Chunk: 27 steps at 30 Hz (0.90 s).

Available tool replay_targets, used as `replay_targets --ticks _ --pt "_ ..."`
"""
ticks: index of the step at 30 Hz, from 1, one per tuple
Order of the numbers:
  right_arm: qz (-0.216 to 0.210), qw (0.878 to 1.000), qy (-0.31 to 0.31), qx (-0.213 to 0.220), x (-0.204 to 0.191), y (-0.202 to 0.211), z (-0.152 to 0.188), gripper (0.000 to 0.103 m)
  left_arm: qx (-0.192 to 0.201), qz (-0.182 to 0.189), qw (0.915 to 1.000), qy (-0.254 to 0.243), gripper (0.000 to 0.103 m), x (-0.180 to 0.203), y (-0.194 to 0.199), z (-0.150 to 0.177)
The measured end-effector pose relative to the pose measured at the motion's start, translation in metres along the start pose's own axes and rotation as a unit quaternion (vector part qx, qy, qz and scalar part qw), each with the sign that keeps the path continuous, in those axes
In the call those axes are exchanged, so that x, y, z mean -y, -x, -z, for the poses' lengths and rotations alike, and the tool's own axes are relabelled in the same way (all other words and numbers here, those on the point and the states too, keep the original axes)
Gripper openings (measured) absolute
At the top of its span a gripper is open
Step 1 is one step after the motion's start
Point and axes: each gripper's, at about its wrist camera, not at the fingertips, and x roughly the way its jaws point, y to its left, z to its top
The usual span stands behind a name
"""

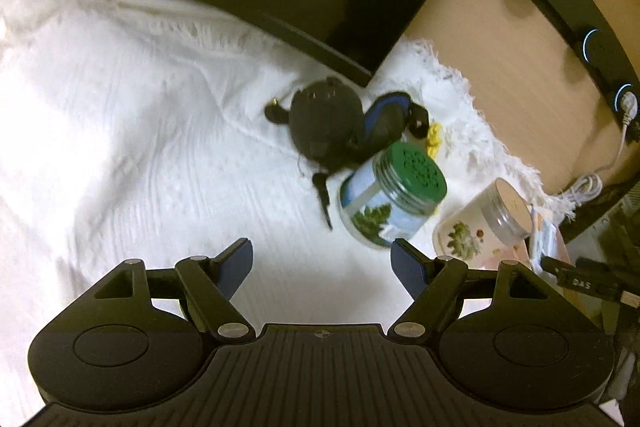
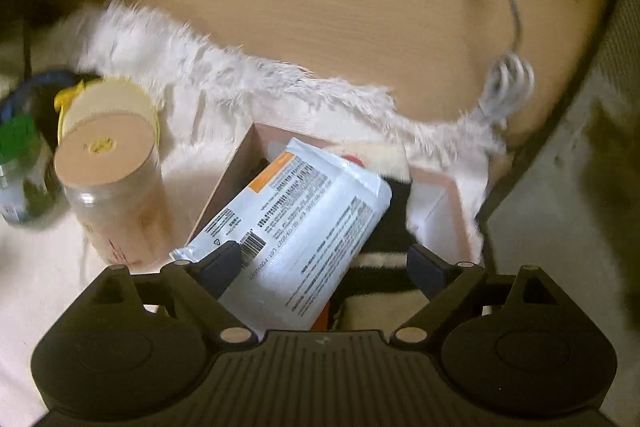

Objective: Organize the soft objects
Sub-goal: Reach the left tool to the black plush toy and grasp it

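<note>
From the left wrist, the left gripper tilts down over a white, nubbly cloth with a frayed fringe. Its jaws stand wide apart with nothing between them, only bare cloth. At about one o'clock from the jaws lies a dark, rounded soft toy with thin limbs, and touching its right side is a blue-edged black pouch. Just below them a green-lidded glass jar lies tipped, its ribbed lid perforated. At three o'clock a clear jar with a pale lid leans near the fringe.

From the right wrist, the right gripper also points downward, jaws spread wide and gripping nothing. A glossy white packet printed with small text lies slanted between the fingers, resting in a pinkish box; whether a pad touches it I cannot tell. At ten o'clock stands the pale-lidded jar. A coiled white cable lies at two o'clock on the tan wooden tabletop.
</note>
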Motion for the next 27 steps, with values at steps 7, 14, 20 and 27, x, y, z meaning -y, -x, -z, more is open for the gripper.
replay_targets --ticks 7,14,20,27 --pt "-0.002 0.997 0.044 -0.060 0.006 -0.016 0.011 0.086 0.000 0.017 0.9998 0.000 0.081 -0.018 0.005 0.007" --pt "-0.018 1.000 0.000 0.000 0.000 0.024 0.015 0.081 0.029 0.018 0.9976 -0.060 0.081 -0.018 0.009 -0.016" --pt "-0.049 0.997 -0.032 0.059 -0.012 0.073 -0.002 0.082 0.039 0.054 0.9954 -0.068 0.080 -0.008 -0.018 -0.074" --pt "-0.086 0.993 -0.048 0.060 -0.043 0.105 0.007 0.082 -0.005 0.041 0.9964 0.073 0.080 -0.021 -0.082 -0.124"
